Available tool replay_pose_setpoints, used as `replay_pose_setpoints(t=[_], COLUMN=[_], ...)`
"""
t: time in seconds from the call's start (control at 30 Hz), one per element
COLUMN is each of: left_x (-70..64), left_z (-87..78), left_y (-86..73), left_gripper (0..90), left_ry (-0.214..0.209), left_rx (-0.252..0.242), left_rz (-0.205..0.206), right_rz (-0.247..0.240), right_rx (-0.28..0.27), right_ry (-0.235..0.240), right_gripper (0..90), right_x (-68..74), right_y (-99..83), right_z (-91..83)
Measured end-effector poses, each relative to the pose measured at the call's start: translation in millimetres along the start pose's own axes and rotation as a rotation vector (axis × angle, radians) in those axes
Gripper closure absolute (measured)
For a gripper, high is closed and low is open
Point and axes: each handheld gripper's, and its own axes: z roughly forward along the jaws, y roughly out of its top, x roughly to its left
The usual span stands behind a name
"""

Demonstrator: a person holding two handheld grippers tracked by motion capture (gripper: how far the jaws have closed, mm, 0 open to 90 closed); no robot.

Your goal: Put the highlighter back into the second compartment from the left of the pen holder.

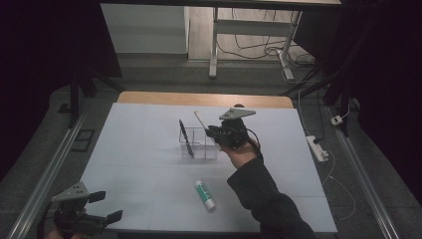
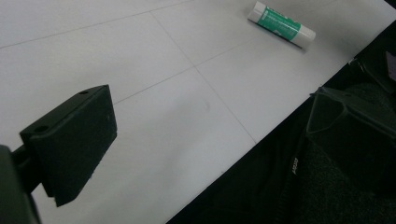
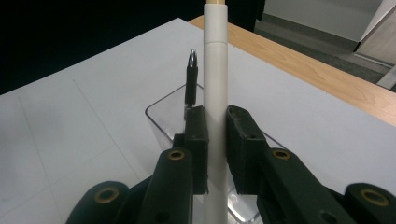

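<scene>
A clear plastic box (image 1: pixel 198 143) stands near the middle of the white table (image 1: pixel 139 134). A black pen (image 1: pixel 185 136) leans upright inside it. My right gripper (image 1: pixel 213 132) is shut on a white marker (image 1: pixel 201 120), held over the box's right end. In the right gripper view the white marker (image 3: pixel 215 79) rises between the jaws above the clear box (image 3: pixel 161 112), with the black pen (image 3: pixel 190 81) just behind. A green and white glue stick (image 1: pixel 205 194) lies on the table nearer me. My left gripper (image 1: pixel 105 206) hangs open at the table's front left corner, and its view shows the glue stick (image 2: pixel 282 24) far off.
A wooden strip (image 1: pixel 204 99) edges the table's far side. Beyond it stand a desk frame (image 1: pixel 249 30) and cables on the floor. A power strip (image 1: pixel 317 148) lies on the floor to the right. My dark sleeve (image 1: pixel 263 199) crosses the table's front right.
</scene>
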Motion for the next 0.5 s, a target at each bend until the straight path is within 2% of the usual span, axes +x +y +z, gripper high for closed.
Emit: replay_pose_setpoints(t=[0.5], left_x=[0.1], left_z=[-0.2], left_y=[-0.2], left_gripper=[1.8], left_ry=[-0.004], left_rx=[-0.001], left_rz=[0.001], right_rz=[0.005], right_rx=[-0.046], right_ry=[-0.019], right_gripper=[79.2], right_x=[-0.6], right_y=[13.8], right_z=[23.1])
